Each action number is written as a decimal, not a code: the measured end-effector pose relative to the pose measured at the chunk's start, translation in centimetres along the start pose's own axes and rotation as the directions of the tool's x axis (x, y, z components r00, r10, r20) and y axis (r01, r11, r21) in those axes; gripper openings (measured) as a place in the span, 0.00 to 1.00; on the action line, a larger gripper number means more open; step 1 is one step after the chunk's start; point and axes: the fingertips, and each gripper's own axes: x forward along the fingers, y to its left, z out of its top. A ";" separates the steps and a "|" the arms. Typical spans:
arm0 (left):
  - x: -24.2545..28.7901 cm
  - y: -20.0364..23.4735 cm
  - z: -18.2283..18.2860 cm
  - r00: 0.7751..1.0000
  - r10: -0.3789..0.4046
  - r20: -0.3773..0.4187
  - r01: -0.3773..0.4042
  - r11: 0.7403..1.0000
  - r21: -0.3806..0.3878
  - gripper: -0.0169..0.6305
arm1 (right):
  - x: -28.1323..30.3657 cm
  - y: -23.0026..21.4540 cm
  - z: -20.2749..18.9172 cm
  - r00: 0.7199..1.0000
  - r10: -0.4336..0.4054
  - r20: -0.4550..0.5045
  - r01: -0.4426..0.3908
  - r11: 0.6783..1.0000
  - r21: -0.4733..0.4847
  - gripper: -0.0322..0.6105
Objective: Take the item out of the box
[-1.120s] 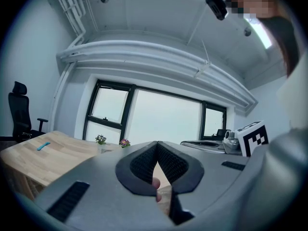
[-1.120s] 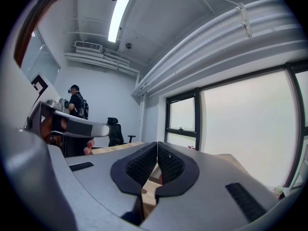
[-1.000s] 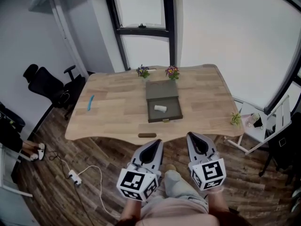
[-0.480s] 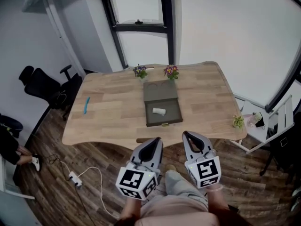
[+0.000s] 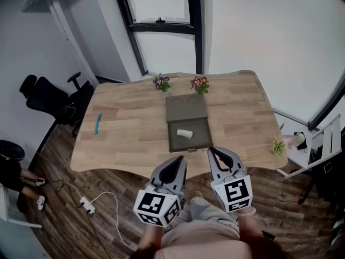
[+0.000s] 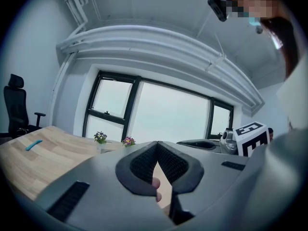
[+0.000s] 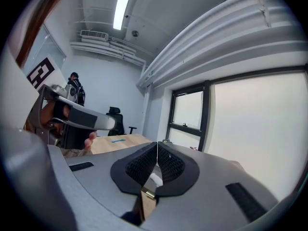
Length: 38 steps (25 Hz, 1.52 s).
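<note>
1. Left gripper view: my left gripper (image 6: 157, 144) is clenched, its two dark ribbed pads meeting at the tips with nothing caught between them.
2. Right gripper view: my right gripper (image 7: 157, 143) is clenched the same way and grasps nothing. Through the small gap below its tips I glimpse something pale (image 7: 155, 179), which may be the item, though the view is too tight to be sure.
3. Head view: the left gripper (image 5: 178, 165) and right gripper (image 5: 214, 152) sit side by side at the near side of the table (image 5: 135, 139), both pointing toward the far side. Neither touches the box (image 5: 205, 136).
4. The box is olive-grey and stands near the middle of the table, closer to the near edge. Its lid (image 5: 187, 108) lies folded open and flat on the far side.
5. The item (image 5: 185, 133), a small white cylinder, lies on its side inside the open tray.
6. Just beyond the lid stand two small flower pots (image 5: 161, 82) (image 5: 200, 83), near the far edge.
7. A blue object (image 5: 97, 124) lies well to the left on the tabletop, and a little green plant (image 5: 279, 146) sits by the right near corner.
8. Off the table, a black office chair (image 5: 48, 99) stands at the left, and a white power strip (image 5: 85, 203) with its cable lies on the wooden floor at the near left.
</note>
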 end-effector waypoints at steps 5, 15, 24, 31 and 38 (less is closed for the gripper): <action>2.2 1.5 -0.3 1.000 0.015 -0.010 -0.015 1.000 -0.003 0.03 | 2.2 -1.3 0.0 1.000 -0.005 0.007 0.005 0.999 -0.039 0.05; 6.0 4.3 -0.9 0.999 0.045 -0.020 -0.046 0.998 -0.034 0.03 | 7.3 -2.3 -0.8 0.996 0.088 -0.023 -0.090 0.991 -0.103 0.05; 8.4 7.6 -1.6 0.993 0.116 -0.016 -0.117 0.991 -0.066 0.03 | 12.1 -2.2 -3.7 0.973 0.214 -0.087 -0.223 0.968 -0.113 0.05; 9.8 9.5 -2.0 0.986 0.164 -0.014 -0.164 0.983 -0.077 0.03 | 14.8 -2.1 -5.9 0.942 0.304 -0.139 -0.317 0.945 -0.084 0.11; 10.2 10.9 -1.9 0.984 0.176 -0.023 -0.177 0.980 -0.087 0.03 | 16.6 -2.0 -7.6 0.920 0.347 -0.182 -0.362 0.931 -0.056 0.16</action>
